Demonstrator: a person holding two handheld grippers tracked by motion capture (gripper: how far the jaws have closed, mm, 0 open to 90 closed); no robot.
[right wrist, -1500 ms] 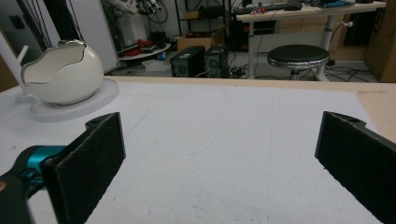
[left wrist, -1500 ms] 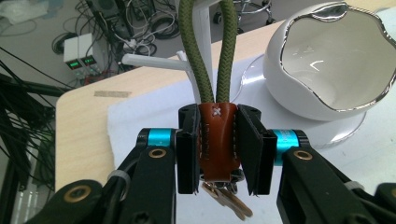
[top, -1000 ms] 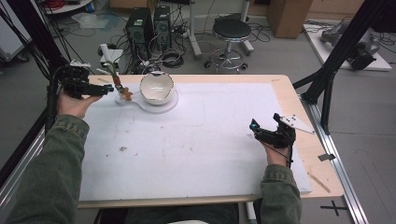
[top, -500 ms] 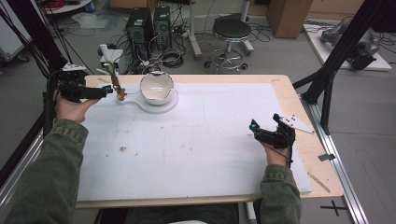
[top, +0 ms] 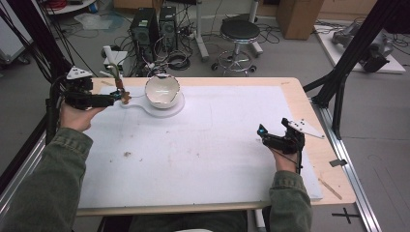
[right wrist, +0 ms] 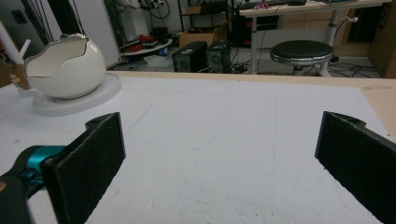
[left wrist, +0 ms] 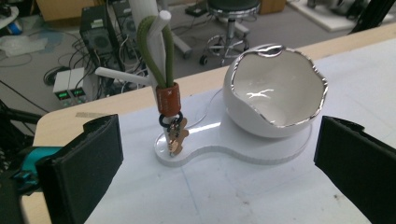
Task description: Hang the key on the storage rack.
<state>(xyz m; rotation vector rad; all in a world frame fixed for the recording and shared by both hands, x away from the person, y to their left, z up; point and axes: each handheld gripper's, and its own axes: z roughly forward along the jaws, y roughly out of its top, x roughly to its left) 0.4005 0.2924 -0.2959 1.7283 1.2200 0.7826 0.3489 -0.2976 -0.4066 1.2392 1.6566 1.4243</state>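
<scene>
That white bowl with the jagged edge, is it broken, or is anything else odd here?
The bowl looks shaped like a cracked eggshell: its wavy rim carries an even silver edge, so probably design, not damage. It sits upright on its white stand. Only small brown specks on the table cover stand out.

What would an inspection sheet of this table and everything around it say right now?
Surface: white mat on a wooden table; faint scuffs, small brown speck near the left side.
Job's things: keyring with green loop hanging on a white peg stand; white egg-shaped bowl on the same clear base.
Clutter: thin wooden stick on the table's right edge.
Grippers: left gripper open, jaws either side of the keyring, not touching it; right gripper open, holding nothing, over the mat's right side.
Cables: one trails from the left gripper; tangled cables on the floor.
Surroundings: computer towers, black stool, cardboard box, black frame struts.
</scene>
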